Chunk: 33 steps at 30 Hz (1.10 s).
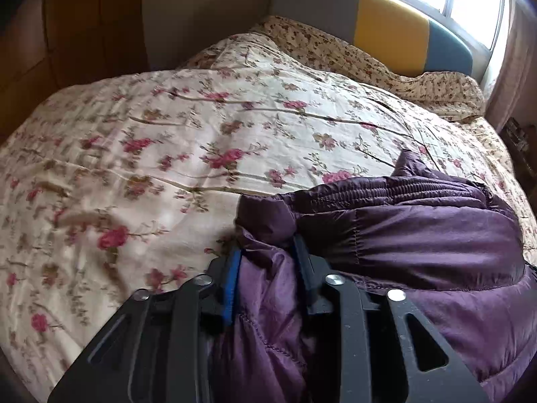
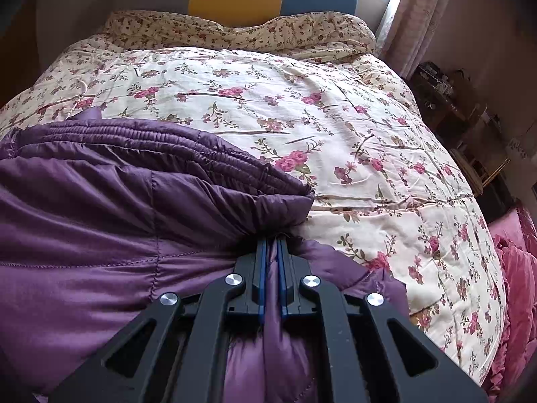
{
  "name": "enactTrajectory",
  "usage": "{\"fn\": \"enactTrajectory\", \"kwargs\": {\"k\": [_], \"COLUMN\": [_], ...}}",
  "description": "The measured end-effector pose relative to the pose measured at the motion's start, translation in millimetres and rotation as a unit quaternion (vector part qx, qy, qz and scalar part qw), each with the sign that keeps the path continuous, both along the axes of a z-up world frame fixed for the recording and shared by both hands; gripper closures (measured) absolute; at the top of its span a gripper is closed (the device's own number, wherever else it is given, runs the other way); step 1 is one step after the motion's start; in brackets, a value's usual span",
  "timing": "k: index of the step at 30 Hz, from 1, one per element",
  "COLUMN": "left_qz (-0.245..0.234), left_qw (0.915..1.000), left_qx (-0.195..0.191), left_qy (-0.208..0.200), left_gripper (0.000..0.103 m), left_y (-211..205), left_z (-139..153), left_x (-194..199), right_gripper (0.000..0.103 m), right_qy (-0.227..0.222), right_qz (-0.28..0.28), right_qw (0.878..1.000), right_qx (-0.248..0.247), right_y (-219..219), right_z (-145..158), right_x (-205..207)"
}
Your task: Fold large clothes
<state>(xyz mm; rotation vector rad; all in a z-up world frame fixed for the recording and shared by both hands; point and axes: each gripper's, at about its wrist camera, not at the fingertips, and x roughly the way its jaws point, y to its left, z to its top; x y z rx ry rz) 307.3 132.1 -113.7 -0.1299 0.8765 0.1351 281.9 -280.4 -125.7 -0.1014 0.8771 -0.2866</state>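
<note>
A purple quilted garment with a ribbed elastic band lies bunched on the near part of a bed. My left gripper is shut on a thick fold at the garment's left end; the fabric bulges between the blue-padded fingers and hides their tips. In the right wrist view the same garment fills the left half. My right gripper is shut tight on a thin fold at the garment's right end, next to the gathered band.
The bed carries a cream quilt with pink flowers. A grey, yellow and blue headboard stands at the far end under a window. A dark bedside stand and pink fabric lie to the right.
</note>
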Motion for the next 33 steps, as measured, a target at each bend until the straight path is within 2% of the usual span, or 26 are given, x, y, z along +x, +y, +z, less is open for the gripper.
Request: {"fn": "enactTrajectory", "kwargs": {"k": [1, 2, 5, 8, 9, 10, 11, 16, 19, 24, 28, 33], "left_qz": [0.008, 0.007, 0.003, -0.013, -0.018, -0.022, -0.025, -0.041, -0.044, -0.049, -0.048, -0.044], "left_qw": [0.9999, 0.9997, 0.9981, 0.9960, 0.9955, 0.9951, 0.9948, 0.9939, 0.9937, 0.9936, 0.9941, 0.9950], "left_qx": [0.007, -0.001, -0.003, -0.006, -0.010, -0.014, -0.014, -0.017, -0.018, -0.017, -0.019, -0.022], "left_qy": [-0.007, -0.025, -0.062, -0.088, -0.093, -0.096, -0.098, -0.101, -0.101, -0.101, -0.096, -0.087], "left_gripper": [0.042, 0.038, 0.036, 0.036, 0.036, 0.036, 0.036, 0.036, 0.036, 0.036, 0.036, 0.036], "left_y": [-0.2, 0.6, -4.1, -13.7, -16.4, -19.2, -20.8, -31.7, -35.2, -38.2, -35.7, -31.8], "left_z": [5.5, 14.5, 36.2, 52.3, 55.1, 56.4, 57.0, 56.9, 54.6, 49.8, 44.2, 32.7], "left_x": [-4.5, -13.3, -35.9, -56.1, -61.8, -66.2, -68.8, -81.4, -85.2, -90.0, -89.7, -87.8], "right_gripper": [0.097, 0.097, 0.091, 0.066, 0.051, 0.044, 0.043, 0.021, 0.015, 0.014, 0.014, 0.014], "right_qy": [-0.002, -0.002, -0.005, -0.016, -0.022, -0.030, -0.035, -0.066, -0.083, -0.090, -0.089, -0.077], "right_qz": [0.001, 0.001, -0.003, -0.014, -0.016, -0.017, -0.016, 0.002, 0.026, 0.077, 0.103, 0.109], "right_qw": [1.000, 1.000, 1.000, 1.000, 1.000, 0.999, 0.999, 0.998, 0.996, 0.991, 0.988, 0.989], "right_qx": [0.002, 0.005, 0.004, -0.002, -0.002, 0.000, 0.001, 0.017, 0.036, 0.064, 0.077, 0.068], "right_y": [0.5, -0.4, -1.9, -3.8, -5.0, -5.2, -5.2, 15.6, 38.5, 83.7, 116.5, 135.7], "right_z": [0.3, 1.3, 5.4, 15.4, 20.0, 25.9, 30.0, 55.9, 68.4, 73.9, 65.1, 45.0], "right_x": [-0.1, -0.4, -2.2, -7.7, -10.5, -14.5, -17.6, -35.2, -43.0, -51.4, -52.4, -46.4]}}
